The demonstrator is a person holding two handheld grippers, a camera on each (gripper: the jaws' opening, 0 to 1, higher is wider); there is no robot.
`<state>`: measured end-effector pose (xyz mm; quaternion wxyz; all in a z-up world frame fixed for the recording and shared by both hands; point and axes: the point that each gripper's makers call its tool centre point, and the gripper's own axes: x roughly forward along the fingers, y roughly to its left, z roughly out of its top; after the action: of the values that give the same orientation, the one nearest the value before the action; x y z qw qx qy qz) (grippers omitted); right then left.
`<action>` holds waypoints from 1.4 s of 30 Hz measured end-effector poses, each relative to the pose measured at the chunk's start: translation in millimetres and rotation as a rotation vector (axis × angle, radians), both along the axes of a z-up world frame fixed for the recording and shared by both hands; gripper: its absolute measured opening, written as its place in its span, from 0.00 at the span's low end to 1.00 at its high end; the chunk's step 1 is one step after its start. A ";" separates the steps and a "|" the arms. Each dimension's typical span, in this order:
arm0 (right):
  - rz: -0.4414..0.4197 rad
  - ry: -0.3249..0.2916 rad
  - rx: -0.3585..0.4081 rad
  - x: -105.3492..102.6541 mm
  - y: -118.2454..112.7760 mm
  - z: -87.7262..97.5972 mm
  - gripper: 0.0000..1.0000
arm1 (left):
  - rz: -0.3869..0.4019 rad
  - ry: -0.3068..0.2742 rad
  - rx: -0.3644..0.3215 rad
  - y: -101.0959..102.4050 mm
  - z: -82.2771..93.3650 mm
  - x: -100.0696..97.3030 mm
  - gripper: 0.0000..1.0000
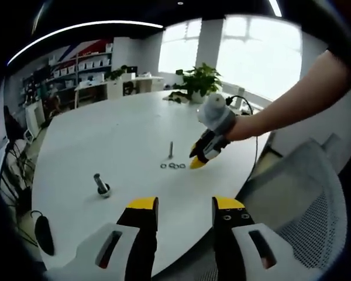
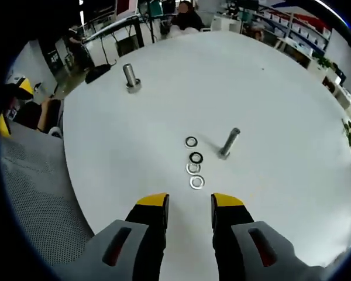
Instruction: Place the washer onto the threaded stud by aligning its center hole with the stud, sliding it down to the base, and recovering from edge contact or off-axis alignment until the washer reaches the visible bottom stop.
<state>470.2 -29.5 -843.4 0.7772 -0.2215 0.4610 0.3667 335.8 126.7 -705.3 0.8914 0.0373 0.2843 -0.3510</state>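
Several washers lie in a short row on the white table, just left of a thin threaded stud that stands upright. My right gripper hovers open just short of the nearest washer, nothing between its yellow-tipped fingers. In the left gripper view the same washers and stud sit mid-table, and the right gripper hangs over them on a person's arm. My left gripper is open and empty at the table's near edge, far from the washers.
A thicker bolt stands on its own away from the washers, also seen as the thick bolt at the far left. A grey mesh chair is beside the table edge. A potted plant stands at the far side.
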 end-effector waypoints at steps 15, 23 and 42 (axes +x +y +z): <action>0.059 0.065 -0.062 5.6 2.8 -18.3 0.28 | -0.024 0.004 0.005 -3.5 -2.1 -3.5 0.36; 0.084 0.087 -0.085 13.0 3.2 -22.9 0.23 | -0.030 0.007 0.011 -3.8 -3.5 -4.1 0.36; 0.313 0.175 -0.305 9.9 11.0 -25.1 0.16 | -0.030 0.017 0.015 -3.2 -5.6 -4.5 0.36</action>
<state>480.1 -18.5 -868.5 0.6255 -0.3726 0.5367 0.4265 331.2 123.5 -710.9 0.8833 0.0452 0.2940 -0.3623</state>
